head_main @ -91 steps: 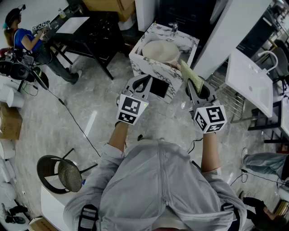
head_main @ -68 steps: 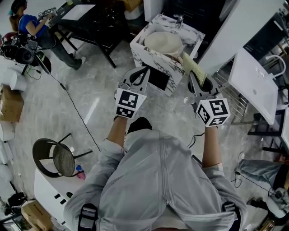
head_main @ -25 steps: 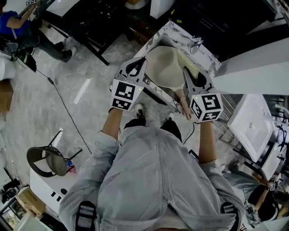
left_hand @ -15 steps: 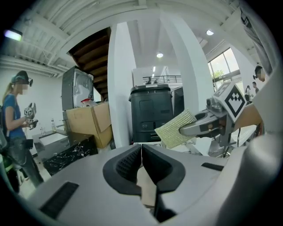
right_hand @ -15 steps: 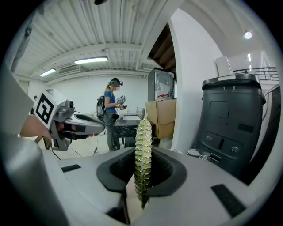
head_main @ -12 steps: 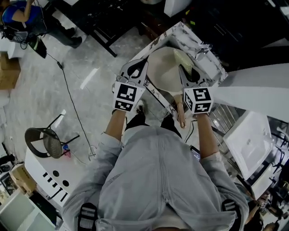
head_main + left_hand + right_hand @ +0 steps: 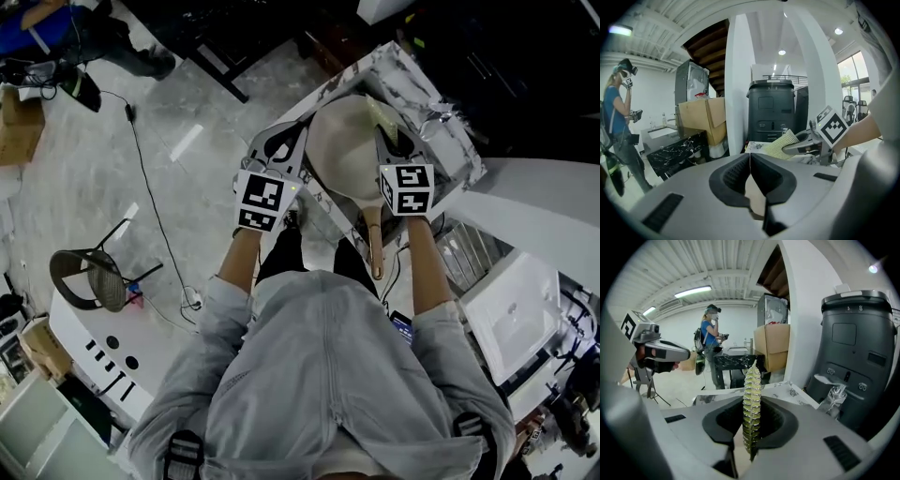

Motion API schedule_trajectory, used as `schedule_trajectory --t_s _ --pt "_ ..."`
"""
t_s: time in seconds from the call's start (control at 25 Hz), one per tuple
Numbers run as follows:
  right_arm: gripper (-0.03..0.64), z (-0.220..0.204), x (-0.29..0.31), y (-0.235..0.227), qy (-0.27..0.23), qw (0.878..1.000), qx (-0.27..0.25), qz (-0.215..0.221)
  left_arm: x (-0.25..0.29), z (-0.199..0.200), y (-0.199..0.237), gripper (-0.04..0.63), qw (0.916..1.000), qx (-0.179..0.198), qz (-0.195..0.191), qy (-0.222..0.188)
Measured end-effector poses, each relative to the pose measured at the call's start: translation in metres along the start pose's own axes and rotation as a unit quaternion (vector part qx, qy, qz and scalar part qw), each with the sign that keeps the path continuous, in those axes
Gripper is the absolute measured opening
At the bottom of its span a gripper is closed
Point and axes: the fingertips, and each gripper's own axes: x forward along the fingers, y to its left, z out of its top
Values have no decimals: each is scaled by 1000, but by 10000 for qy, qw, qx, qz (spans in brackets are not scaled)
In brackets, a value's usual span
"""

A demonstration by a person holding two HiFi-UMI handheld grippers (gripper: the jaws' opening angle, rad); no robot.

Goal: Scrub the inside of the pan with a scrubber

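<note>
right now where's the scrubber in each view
Head view: scrubber upper centre, at the pan's far rim, in the right gripper.
Left gripper view: centre-right, held by that gripper.
Right gripper view: dead centre, edge-on between the jaws.
Shared landmark: the marbled counter.

Left gripper (image 7: 296, 134), right gripper (image 7: 382, 139): fingers closed.
</note>
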Motion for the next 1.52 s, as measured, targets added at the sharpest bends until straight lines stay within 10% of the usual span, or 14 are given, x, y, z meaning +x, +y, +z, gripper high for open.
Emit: schedule_trajectory --t_s 1.52 --pt "87 -125 164 0 1193 9916 -188 -458 53 -89 54 23 9976 -128 -66 682"
